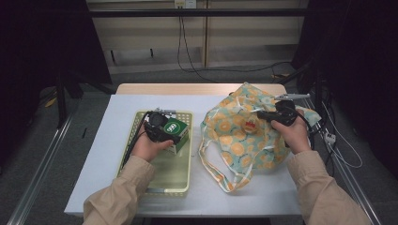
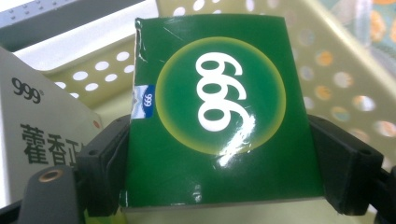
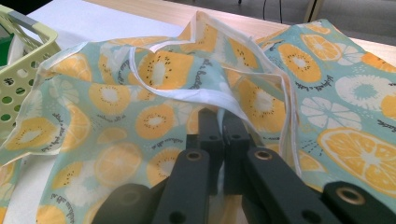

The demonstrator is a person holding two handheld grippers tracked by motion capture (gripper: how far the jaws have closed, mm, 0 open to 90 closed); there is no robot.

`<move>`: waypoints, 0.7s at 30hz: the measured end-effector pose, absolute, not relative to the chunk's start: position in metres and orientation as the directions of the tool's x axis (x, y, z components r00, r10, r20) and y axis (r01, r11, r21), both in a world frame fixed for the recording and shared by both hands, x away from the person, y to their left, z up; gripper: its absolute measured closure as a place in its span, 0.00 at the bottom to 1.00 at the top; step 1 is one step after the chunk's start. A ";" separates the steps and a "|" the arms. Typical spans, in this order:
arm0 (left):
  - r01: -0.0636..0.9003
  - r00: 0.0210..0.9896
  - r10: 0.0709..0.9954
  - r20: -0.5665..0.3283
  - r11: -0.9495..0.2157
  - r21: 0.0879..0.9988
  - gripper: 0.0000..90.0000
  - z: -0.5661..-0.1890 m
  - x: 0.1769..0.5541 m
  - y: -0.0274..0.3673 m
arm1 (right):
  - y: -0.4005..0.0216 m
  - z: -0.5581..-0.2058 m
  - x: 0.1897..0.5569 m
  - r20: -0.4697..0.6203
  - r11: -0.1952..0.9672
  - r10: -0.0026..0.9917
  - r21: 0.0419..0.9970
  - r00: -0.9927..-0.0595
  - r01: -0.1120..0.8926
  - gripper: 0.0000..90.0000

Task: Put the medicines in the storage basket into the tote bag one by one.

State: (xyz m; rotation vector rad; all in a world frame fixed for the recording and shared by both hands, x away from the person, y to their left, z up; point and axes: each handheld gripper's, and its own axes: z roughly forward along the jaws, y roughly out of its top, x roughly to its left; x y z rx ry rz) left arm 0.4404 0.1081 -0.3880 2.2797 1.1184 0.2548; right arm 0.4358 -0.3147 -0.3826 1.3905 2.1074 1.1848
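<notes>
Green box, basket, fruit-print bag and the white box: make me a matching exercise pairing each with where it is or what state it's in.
Things:
1. green box
2. yellow basket
3. fruit-print bag
4. white box

States:
A. rim pinched in the shut right gripper
B. lying in the basket beside the green box
C. between the jaws of the left gripper
D. perforated, standing on the white sheet at the table's left

Pairs: 1-C, 2-D, 3-A, 4-B
</notes>
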 end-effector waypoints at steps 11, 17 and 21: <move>0.651 0.634 0.767 -0.103 -0.456 0.607 0.19 -0.353 0.431 0.113 | -0.314 -0.383 0.436 0.153 0.166 0.876 0.795 -0.457 0.584 1.00; 0.625 0.658 0.748 -0.091 -0.474 0.620 0.19 -0.330 0.425 0.108 | -0.315 -0.382 0.435 0.155 0.164 0.877 0.794 -0.456 0.585 1.00; 0.614 0.663 0.745 -0.080 -0.480 0.627 0.19 -0.319 0.423 0.107 | -0.316 -0.381 0.435 0.154 0.164 0.876 0.796 -0.457 0.582 1.00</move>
